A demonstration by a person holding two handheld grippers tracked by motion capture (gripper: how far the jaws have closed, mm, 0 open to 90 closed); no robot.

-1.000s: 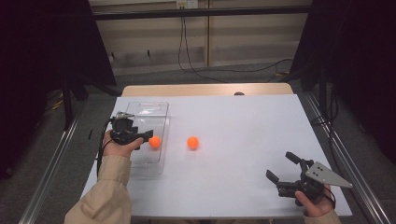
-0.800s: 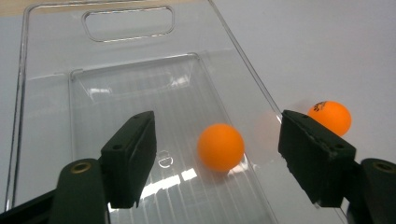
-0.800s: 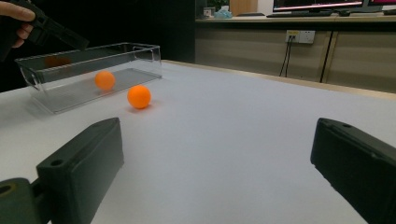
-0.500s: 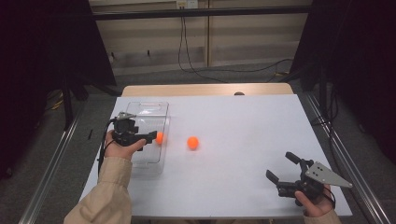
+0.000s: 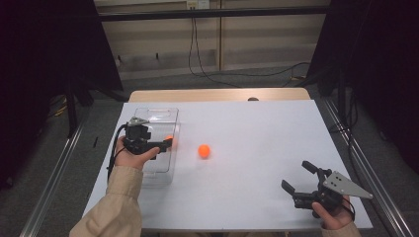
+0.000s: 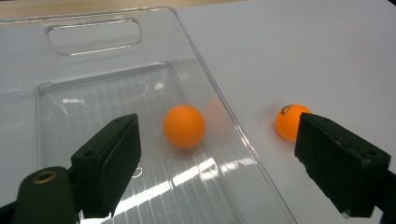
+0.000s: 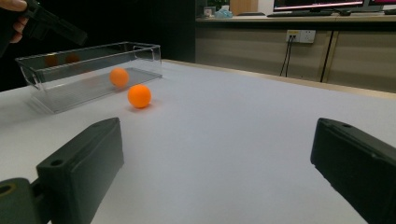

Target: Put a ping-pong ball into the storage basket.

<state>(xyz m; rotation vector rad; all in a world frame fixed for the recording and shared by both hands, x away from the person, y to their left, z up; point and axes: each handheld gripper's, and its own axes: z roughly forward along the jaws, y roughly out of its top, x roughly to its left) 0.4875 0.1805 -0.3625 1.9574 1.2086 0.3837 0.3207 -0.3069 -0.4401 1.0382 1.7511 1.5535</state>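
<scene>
Past the bin (image 6: 140, 196), the table ball (image 6: 290, 122) is part hidden behind my left gripper's (image 6: 224, 172) jaw, the bin's near end runs off the frame, and from above the bin ball (image 5: 169, 139) is a half-covered smudge.

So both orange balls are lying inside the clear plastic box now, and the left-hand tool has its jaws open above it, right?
Not quite: one orange ball lies inside the clear plastic box; the other ball rests on the white table just outside its wall, as the left gripper view shows. The left gripper is indeed open above the box; its jaws have just been opening, with nothing gripped.
</scene>
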